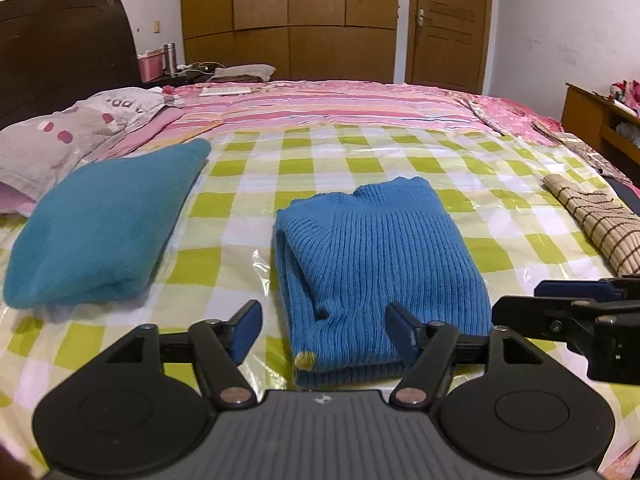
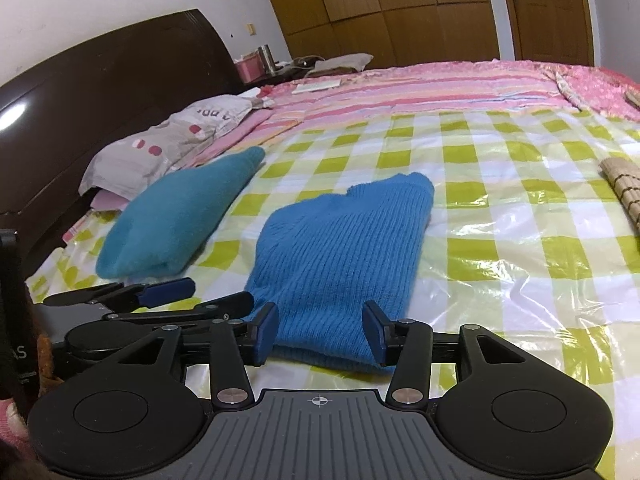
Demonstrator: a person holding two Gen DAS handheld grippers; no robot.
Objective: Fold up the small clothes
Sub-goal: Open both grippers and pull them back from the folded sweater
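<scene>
A blue ribbed knit sweater (image 1: 376, 264) lies folded into a neat rectangle on the green-and-white checked plastic sheet (image 1: 460, 168); it also shows in the right wrist view (image 2: 340, 256). My left gripper (image 1: 324, 330) is open and empty, jaws wide over the sweater's near edge. My right gripper (image 2: 320, 330) is open and empty at the same near edge; it shows at the right in the left wrist view (image 1: 560, 300). A folded teal fleece garment (image 1: 100, 224) lies to the left, also seen in the right wrist view (image 2: 176, 216).
A brown checked folded cloth (image 1: 596, 220) lies at the right of the sheet. Pillows (image 1: 68, 128) and a dark headboard (image 1: 60, 48) are at the left. A pink striped quilt (image 1: 340, 104) covers the far bed. A wardrobe (image 1: 288, 20) and door stand behind.
</scene>
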